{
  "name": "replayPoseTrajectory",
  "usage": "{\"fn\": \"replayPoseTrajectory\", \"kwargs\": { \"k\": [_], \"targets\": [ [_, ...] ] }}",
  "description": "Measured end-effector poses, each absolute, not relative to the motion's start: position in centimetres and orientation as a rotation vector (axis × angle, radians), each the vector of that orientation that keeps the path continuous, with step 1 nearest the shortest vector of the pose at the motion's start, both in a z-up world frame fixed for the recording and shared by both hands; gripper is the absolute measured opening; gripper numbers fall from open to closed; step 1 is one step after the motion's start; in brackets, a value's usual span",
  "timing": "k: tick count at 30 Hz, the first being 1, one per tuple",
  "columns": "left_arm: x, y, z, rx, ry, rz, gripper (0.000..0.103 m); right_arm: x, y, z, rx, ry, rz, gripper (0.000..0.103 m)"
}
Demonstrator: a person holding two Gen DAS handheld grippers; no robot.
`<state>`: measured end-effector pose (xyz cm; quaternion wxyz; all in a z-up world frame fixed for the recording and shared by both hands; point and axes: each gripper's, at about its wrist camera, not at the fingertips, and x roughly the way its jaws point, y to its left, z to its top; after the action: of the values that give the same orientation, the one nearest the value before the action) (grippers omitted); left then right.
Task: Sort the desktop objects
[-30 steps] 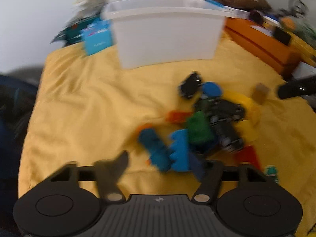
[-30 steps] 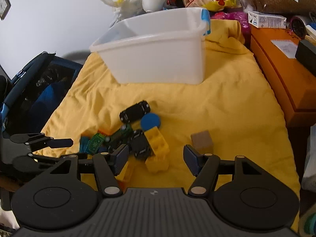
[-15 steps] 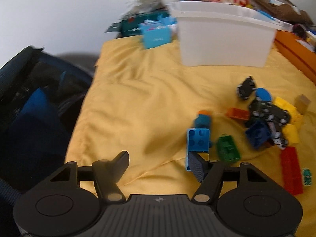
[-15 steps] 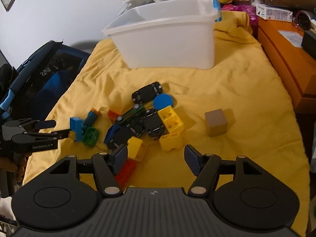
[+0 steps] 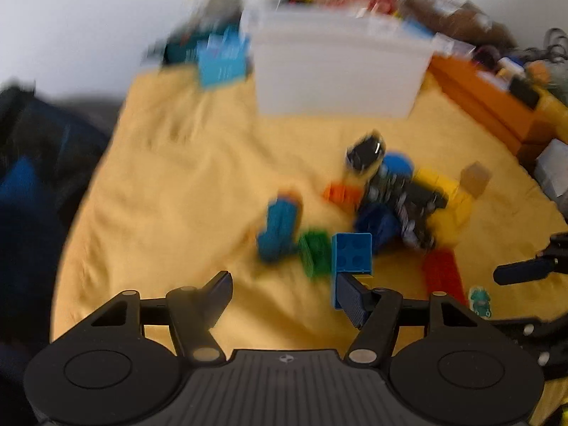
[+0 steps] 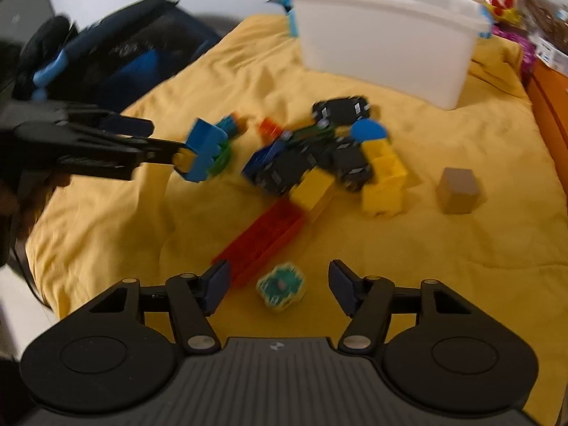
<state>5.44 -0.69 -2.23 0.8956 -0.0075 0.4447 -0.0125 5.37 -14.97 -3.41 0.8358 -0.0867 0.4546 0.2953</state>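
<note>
On the yellow cloth lies a pile of black toy cars and bricks: yellow, long red, green. A blue brick rides against the tip of one finger of my left gripper. The other finger stands well clear of it, and the jaws are closing. In the right wrist view that left gripper reaches in from the left with the blue brick at its tip. My right gripper is closing, and a small teal-and-yellow toy lies untouched between its fingers.
A white plastic bin stands at the far end of the cloth. A brown cube sits alone to the right of the pile. A dark blue bag lies off the left edge, and an orange box and clutter are at the right.
My right gripper has come down and toward the near end of the pile, so the teal toy now lies between its fingers. My left gripper's jaws narrowed, and it drew back with the blue brick at one fingertip.
</note>
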Motion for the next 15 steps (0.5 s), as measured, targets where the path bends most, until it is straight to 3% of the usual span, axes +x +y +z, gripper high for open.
{"fn": "replayPoseTrajectory", "kwargs": {
  "k": [3, 11, 12, 15],
  "targets": [
    [5.3, -1.0, -2.2, -0.02, 0.901, -0.061, 0.068, 4.9, -14.7, -3.7, -0.204, 0.958, 0.616, 0.06],
    [4.7, -3.4, -1.0, 0.011, 0.816, -0.181, 0.068, 6.7, -14.3, 0.2, -0.076, 0.781, 0.618, 0.062],
    [4.6, -3.7, -0.8, 0.011, 0.804, -0.196, 0.062, 7.2, -14.2, 0.2, -0.072, 0.781, 0.618, 0.062],
    [4.8, -3.8, -0.6, 0.015, 0.801, -0.205, 0.06, 8.3, -14.1, -0.6, -0.063, 0.813, 0.621, 0.062]
  ]
}}
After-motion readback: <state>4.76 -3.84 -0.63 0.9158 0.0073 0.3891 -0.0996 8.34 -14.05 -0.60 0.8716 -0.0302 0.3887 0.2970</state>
